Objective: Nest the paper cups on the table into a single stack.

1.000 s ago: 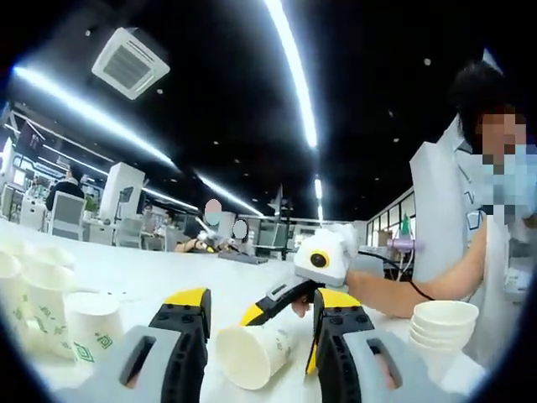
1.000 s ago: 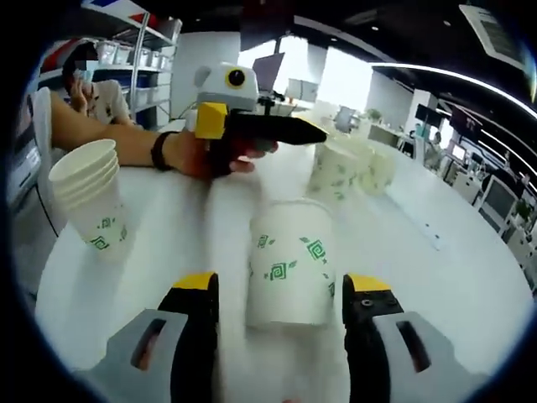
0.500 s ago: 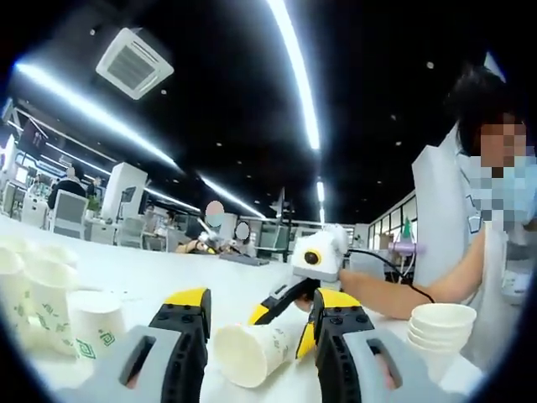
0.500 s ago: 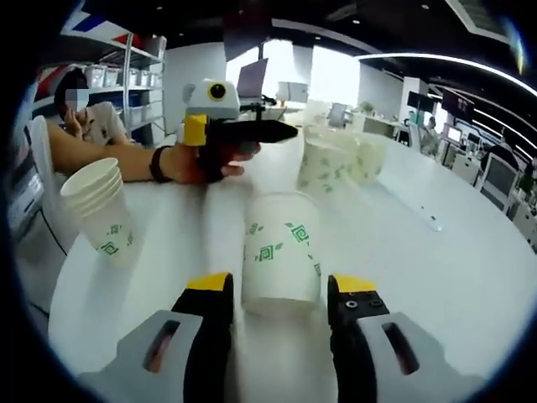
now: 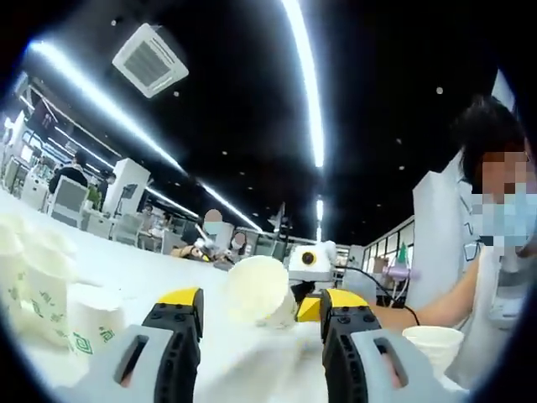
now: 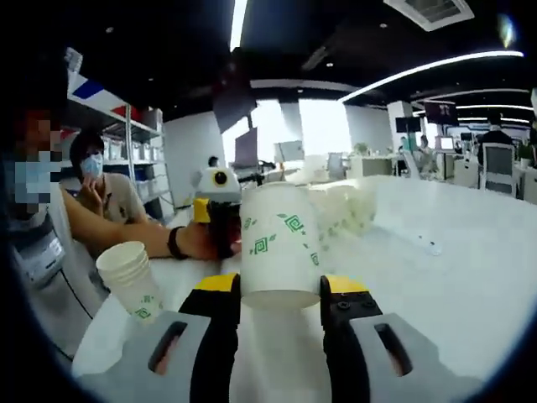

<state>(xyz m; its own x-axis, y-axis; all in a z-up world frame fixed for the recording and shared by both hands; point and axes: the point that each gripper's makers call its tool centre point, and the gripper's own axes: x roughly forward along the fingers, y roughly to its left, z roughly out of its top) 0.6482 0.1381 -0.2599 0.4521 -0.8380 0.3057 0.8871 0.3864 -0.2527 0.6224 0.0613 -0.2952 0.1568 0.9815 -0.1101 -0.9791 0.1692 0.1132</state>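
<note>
No readable txt, brand or nos. anywhere. Paper cup (image 6: 278,246) carries just a green square-spiral & leaf print, no words; same print on cup stack (image 6: 134,280).

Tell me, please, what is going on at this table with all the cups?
A person with tongs in each hand is nesting paper cups. The right tongs are shut on a paper cup and hold it above the white table. The left tongs are open. A stack of cups waits nearby, and loose cups stand further off.
</note>
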